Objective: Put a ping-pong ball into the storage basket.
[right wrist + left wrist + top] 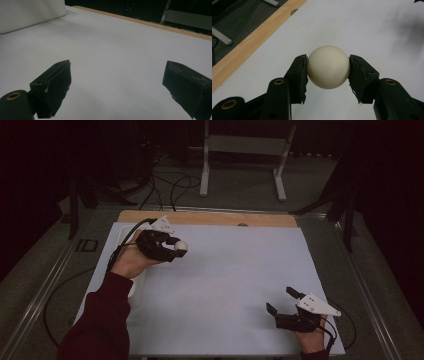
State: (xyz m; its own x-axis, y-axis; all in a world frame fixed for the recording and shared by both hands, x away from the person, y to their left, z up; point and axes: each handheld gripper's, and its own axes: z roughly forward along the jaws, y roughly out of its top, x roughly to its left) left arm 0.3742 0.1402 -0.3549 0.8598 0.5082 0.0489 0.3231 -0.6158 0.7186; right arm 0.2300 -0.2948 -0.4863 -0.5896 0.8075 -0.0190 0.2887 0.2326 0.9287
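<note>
Left tool [328, 68] is clamped on the cream ball [328, 67], one pad on each side at about the ball's widest line, ball sitting right at the pad tips and clear of the white desk [367, 27] sheet below it. In the high view the same left tool [172, 251] carries the ball [180, 245] at its front end, above the sheet's far left part. Right tool [117, 85] is wide open with nothing between its pads, parked low over bare sheet; in the high view the right tool [282, 301] sits at the near right corner, well apart from the ball. Step in hand looks like carrying the ball: grip is at the tips only, so I'd keep the wrist steady, no quick rolls, and lower until the ball touches the sheet before letting go, else it rolls. A round ball on a flat sheet will wander, so release gently on the level. Room: ahead of the left tool the sheet is bare a long way, good space for a set-down. Off to its left the wooden desk edge [249, 42] runs close, with a hole [293, 11] in the strip, and beyond that the floor; stay away from that side. A white tray [121, 236] lies just behind the left hand [131, 262]. Farther off, a white frame [245, 157] and cables [165, 185] are on the floor, out of the way.
</note>
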